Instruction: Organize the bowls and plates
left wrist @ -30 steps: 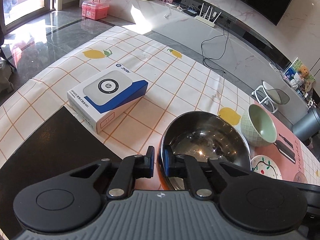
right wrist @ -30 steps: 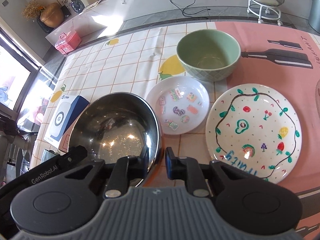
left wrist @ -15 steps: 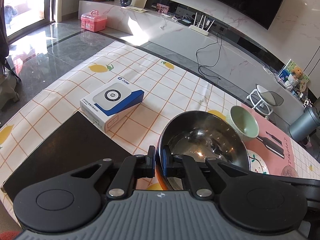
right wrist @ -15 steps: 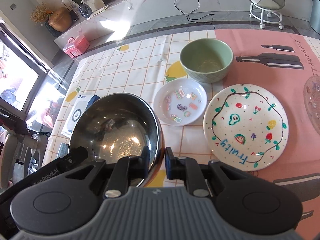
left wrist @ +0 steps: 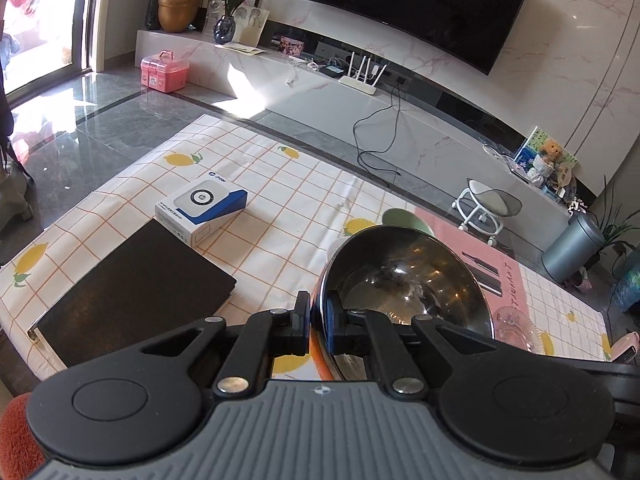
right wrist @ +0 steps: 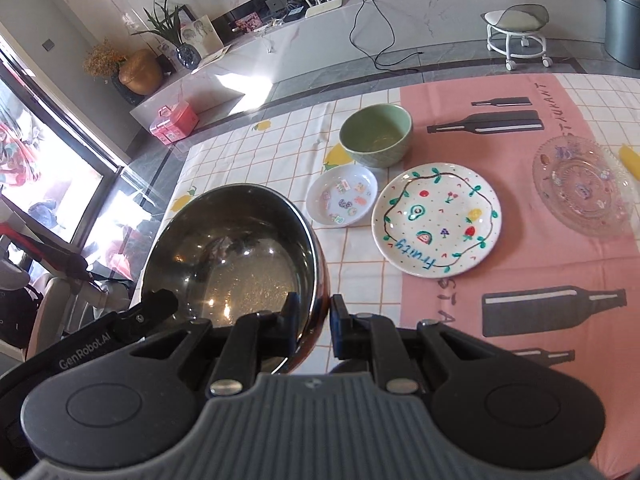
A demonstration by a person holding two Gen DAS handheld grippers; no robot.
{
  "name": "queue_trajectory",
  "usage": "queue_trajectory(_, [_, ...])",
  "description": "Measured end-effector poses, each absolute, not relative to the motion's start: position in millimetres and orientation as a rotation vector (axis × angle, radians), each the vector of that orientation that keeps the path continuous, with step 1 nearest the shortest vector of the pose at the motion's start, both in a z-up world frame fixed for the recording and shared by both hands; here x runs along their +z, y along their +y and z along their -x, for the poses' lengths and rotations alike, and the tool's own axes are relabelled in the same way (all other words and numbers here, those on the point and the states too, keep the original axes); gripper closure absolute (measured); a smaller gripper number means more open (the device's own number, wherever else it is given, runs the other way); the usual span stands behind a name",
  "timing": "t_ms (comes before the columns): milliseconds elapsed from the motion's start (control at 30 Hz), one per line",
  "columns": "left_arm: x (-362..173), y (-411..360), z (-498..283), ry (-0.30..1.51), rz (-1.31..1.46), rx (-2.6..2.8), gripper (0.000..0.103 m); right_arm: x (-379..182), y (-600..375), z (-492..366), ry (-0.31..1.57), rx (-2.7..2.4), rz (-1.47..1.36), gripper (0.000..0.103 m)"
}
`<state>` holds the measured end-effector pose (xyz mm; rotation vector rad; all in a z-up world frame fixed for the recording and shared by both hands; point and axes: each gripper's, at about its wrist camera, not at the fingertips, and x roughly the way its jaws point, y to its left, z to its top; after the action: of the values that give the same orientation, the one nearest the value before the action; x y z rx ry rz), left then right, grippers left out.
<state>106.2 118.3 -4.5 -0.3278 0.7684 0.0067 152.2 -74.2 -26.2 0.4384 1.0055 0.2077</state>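
Observation:
A large steel bowl [left wrist: 408, 280] [right wrist: 236, 256] with an orange outside hangs in the air above the table, held on both sides. My left gripper [left wrist: 317, 322] is shut on its left rim. My right gripper [right wrist: 316, 322] is shut on its right rim. On the table beyond lie a green bowl [right wrist: 376, 134], a small white sticker dish [right wrist: 342, 201], a "Fruity" painted plate [right wrist: 436, 218] and a clear glass plate [right wrist: 580, 186]. In the left wrist view the green bowl [left wrist: 400, 218] peeks over the steel bowl's rim.
A white and blue box [left wrist: 200, 208] and a black flat board [left wrist: 132, 292] lie on the lemon-check tablecloth [left wrist: 280, 184] at the left. A pink placemat [right wrist: 540, 280] covers the right. A white stool [right wrist: 516, 28] and a grey bin [right wrist: 624, 20] stand on the floor beyond.
Both grippers have lifted the steel bowl up off the table; the table things look smaller and farther away. Both stay shut on the rim.

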Motion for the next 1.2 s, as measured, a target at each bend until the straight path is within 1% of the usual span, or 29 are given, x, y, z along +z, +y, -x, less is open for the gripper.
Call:
queue_trajectory(233, [-3.5,87.0,-75.2,0.787,0.296,-0.074,0.095,-13.1,-112.2,-103.8,0.960,0.155,-0.452,0.089])
queue_trajectory(567, [-29.7,61.6,-40.2,0.861,0.289,-0.139,0.094,-26.0,-146.9,-52.1,0.973,0.107,-0.455,0.089])
queue_trajectory(900, [-44.3,74.8,-33.6,0.869,0.288,-0.082,0.095,-46.6,-128.3,-48.9,1.017,0.114,-0.417,0.089])
queue_trajectory(1200, [-54.6,69.2,-38.4,0.868,0.255,-0.072,0.094,-59.7,-115.9,-57.9,1.033,0.089,-0.358,0.089])
